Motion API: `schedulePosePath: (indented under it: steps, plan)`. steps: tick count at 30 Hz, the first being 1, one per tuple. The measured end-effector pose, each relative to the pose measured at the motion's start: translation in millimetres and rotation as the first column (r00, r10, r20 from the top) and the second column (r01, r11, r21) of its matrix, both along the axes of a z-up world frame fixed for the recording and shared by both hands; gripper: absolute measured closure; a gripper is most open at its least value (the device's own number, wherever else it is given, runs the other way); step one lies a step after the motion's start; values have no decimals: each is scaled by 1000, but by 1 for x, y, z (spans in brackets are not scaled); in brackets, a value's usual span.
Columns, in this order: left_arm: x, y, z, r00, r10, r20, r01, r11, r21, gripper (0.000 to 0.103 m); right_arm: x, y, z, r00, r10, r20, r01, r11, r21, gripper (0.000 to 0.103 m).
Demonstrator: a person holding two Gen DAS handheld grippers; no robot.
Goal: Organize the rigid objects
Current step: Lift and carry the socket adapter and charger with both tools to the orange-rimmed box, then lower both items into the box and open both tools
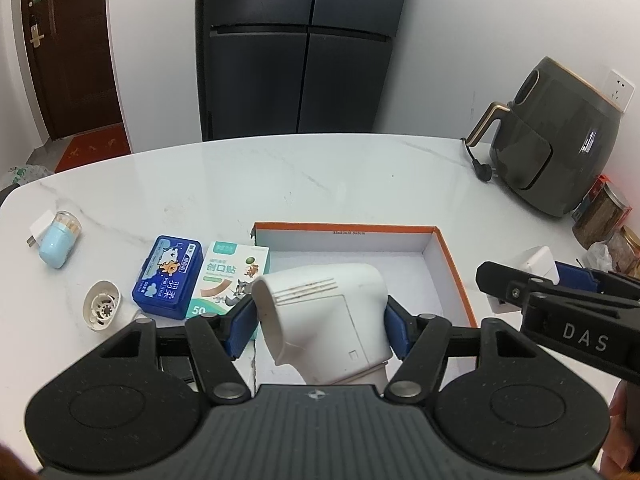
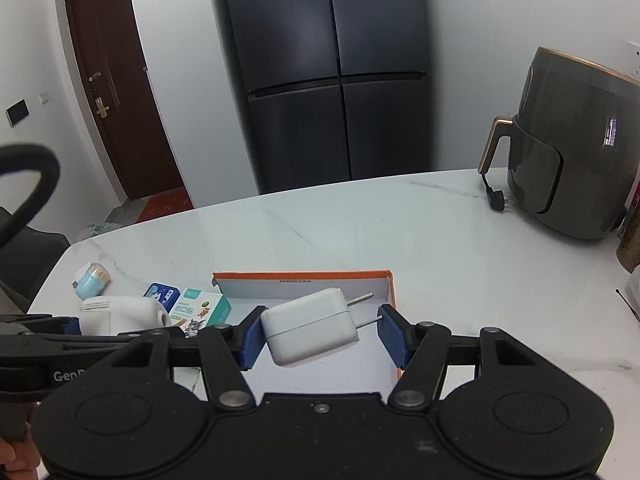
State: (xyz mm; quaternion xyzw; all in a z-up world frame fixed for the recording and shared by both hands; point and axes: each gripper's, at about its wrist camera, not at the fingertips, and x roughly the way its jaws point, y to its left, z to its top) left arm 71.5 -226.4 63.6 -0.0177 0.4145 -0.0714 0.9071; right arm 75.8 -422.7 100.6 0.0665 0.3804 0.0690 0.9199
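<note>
The left gripper (image 1: 320,320) clamps a white plastic elbow-shaped device (image 1: 324,312) above the orange-rimmed white cardboard box (image 1: 452,264); the right gripper (image 2: 320,334) pinches a white two-pronged charger block (image 2: 310,330) by body and prong tip over that box.

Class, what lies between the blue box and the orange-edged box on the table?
The plaster box lies between the blue box and the orange-edged box, clearest in the left wrist view.
</note>
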Motion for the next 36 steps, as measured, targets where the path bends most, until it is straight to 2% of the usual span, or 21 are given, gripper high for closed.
schedulePosePath:
  steps: [15,26,36]
  plan:
    - [21,-8,-29,998,-14,-64,14,1000,2,37,17,3,-29,998,1,-68,-3,1000,-28,31]
    - [43,-2,-49,995,10,-95,-11,1000,-3,37,45,9,-58,993,20,-117,-26,999,-48,31]
    - [69,-3,-64,994,17,-110,-18,1000,-1,37,78,17,-80,992,55,-115,-69,990,-123,31]
